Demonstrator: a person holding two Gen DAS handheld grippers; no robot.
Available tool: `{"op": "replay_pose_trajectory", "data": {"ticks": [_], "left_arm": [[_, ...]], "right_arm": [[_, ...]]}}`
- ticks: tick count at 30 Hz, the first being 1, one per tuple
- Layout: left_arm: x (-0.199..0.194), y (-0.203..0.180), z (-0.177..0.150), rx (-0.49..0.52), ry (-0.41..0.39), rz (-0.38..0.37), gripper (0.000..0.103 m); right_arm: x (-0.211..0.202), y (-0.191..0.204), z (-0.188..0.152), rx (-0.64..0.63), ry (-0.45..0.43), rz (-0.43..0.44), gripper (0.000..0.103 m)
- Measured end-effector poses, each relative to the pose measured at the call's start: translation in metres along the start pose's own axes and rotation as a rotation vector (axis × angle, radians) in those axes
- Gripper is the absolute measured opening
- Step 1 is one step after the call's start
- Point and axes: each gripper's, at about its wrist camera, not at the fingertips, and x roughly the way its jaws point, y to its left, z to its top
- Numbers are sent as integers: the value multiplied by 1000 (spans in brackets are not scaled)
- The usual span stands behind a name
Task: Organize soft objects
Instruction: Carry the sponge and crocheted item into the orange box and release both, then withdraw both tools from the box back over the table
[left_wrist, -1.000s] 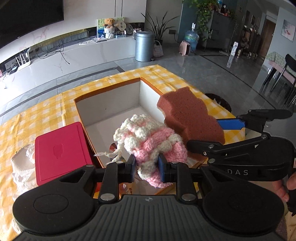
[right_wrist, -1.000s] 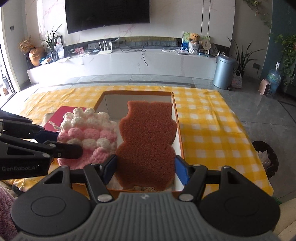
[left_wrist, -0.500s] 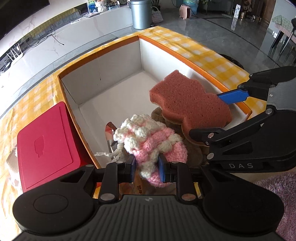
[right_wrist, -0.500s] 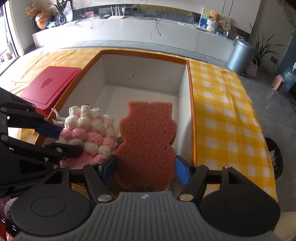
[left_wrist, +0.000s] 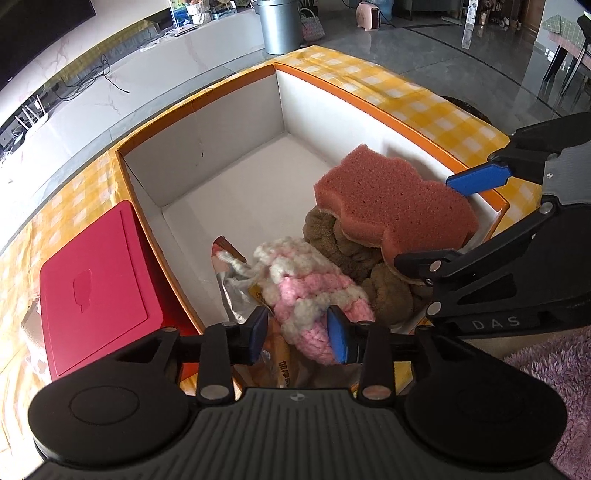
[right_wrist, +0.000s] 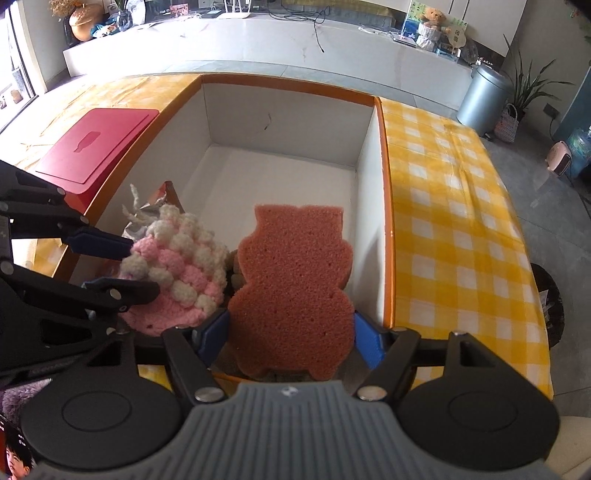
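A pink-and-white crocheted piece (left_wrist: 306, 291) lies at the near end of the white, orange-rimmed box (left_wrist: 199, 107), on a foil snack packet (left_wrist: 236, 291). My left gripper (left_wrist: 297, 325) straddles it; its jaws are opening and the pads stand off the yarn. Beside it, a bear-shaped pink sponge (right_wrist: 291, 273) rests on a brown plush toy (left_wrist: 332, 236) against the box's right wall. My right gripper (right_wrist: 291, 328) is around the sponge's lower end, jaws opening, with a gap at the right pad. In each wrist view the other gripper shows too: right gripper (left_wrist: 428, 221), left gripper (right_wrist: 136, 266).
A red lidded case (left_wrist: 92, 280) sits just left of the box on the yellow checked tablecloth (right_wrist: 454, 206). The far half of the box floor (right_wrist: 277, 173) is bare. A purple fluffy cloth (left_wrist: 554, 369) lies at the near right, off the table.
Both grippers came down into the near end of the box. The left jaws spread and the crocheted piece dropped onto the packet. The right jaws widened slightly around the sponge.
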Motion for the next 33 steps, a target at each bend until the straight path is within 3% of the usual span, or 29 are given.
{"op": "replay_pose_trajectory", "data": {"ticks": [3,10,15,20,26,33], "left_arm": [[-10,2,0,-5,-22,7,59],[-48,8,-2,-24,-108,20,60],[-81,14,-15,-68,-228,29,60],[-110,21,-39,-119,-349,39,60],[-137,34,-77,-186,-434,98,60],[-153,53,-125,-266,-453,159,60]], "right_arm": [[-7,0,0,-12,-13,-22,76],[-32,1,0,-1,-53,-49,80],[-59,4,-6,45,-137,-68,80],[-86,19,-25,134,-255,-99,80],[-104,46,-53,256,-358,-62,79],[-104,80,-76,366,-385,-5,79]]}}
